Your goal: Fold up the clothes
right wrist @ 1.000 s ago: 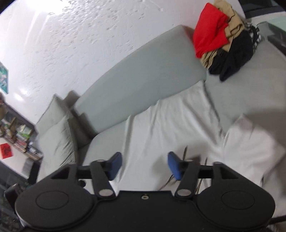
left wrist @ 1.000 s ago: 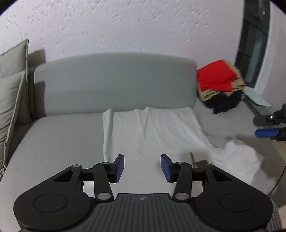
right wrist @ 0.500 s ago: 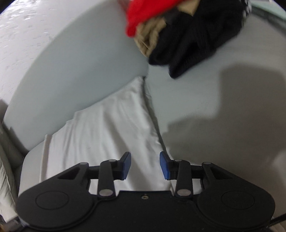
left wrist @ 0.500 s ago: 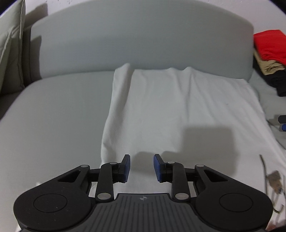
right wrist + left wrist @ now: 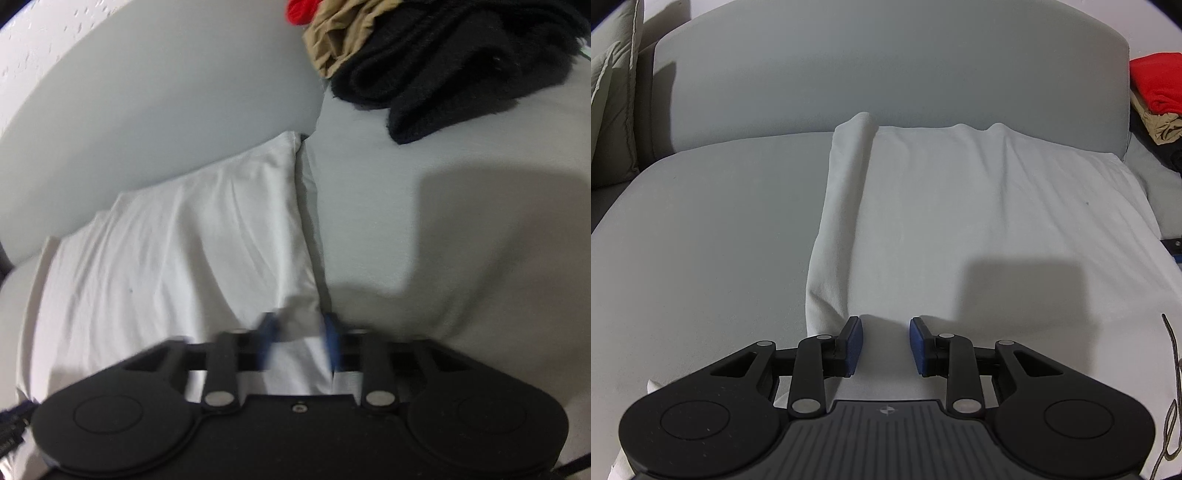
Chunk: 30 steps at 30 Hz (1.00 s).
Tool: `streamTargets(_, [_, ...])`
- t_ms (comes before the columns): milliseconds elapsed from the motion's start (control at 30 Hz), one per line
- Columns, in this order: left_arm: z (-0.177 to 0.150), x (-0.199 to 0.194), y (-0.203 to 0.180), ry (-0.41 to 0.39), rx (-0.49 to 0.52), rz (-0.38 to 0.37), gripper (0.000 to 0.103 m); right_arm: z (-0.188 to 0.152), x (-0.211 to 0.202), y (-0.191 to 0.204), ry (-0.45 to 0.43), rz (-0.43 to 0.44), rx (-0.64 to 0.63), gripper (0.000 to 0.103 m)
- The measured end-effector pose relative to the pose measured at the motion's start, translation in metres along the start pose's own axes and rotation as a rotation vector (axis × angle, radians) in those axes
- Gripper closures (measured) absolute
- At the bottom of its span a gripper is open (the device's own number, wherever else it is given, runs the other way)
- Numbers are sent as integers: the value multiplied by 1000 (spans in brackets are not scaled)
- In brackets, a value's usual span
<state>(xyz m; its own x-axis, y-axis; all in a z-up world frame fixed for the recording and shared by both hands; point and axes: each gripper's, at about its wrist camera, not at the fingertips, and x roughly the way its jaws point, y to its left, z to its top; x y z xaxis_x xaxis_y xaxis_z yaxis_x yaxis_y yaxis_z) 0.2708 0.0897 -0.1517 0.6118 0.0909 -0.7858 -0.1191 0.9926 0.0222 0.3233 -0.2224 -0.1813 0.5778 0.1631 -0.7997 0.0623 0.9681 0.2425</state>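
Even indoor light, hard rectangular shadows, fisheye bending at edges, right-wrist view motion-blurred.

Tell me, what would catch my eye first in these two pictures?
A white garment spread flat across the grey sofa fills both views, with a black two-fingered gripper low over its near edge in each. Off to the far right, a pile of red, tan and black clothes lies on the seat against the sofa back.

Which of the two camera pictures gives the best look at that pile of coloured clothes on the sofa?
The right wrist view: the pile of clothes fills its top right corner, black and tan pieces plain, with a bit of red. The left wrist view catches only a sliver of it at the right edge, mostly red above tan.
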Motion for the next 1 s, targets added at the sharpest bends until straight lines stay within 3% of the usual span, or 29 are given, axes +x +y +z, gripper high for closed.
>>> streamTargets(100, [1, 2, -2, 6, 12, 15, 71, -5, -11, -2, -72, -85, 14, 100])
streamTargets(233, [2, 3, -6, 7, 37, 36, 71, -8, -16, 6, -57, -150, 39, 100])
streamTargets(300, [4, 2, -4, 11, 25, 35, 71, -9, -26, 13, -67, -163, 72, 81])
streamTargets(367, [8, -3, 0, -5, -11, 14, 72, -13, -45, 27, -140, -146, 57, 65])
streamTargets(467, [15, -11, 3, -80, -36, -24, 72, -16, -59, 50, -191, -3, 7, 65])
streamTargets(533, [21, -10, 6, -110, -41, -35, 72, -11, -49, 61, -125, 158, 9, 70])
streamTargets(600, [26, 0, 11, -91, -66, -39, 72, -8, -30, 71, -46, 283, 36, 93])
streamTargets(667, [26, 8, 15, -56, -92, -35, 75, -6, -10, 83, -10, 304, 43, 93])
streamTargets(833, [24, 14, 9, -17, -68, -29, 75, -2, 24, 92, 43, 260, 67, 92])
streamTargets(1000, [23, 15, 6, -1, -69, -31, 70, 2, 29, 98, 32, 218, 20, 92])
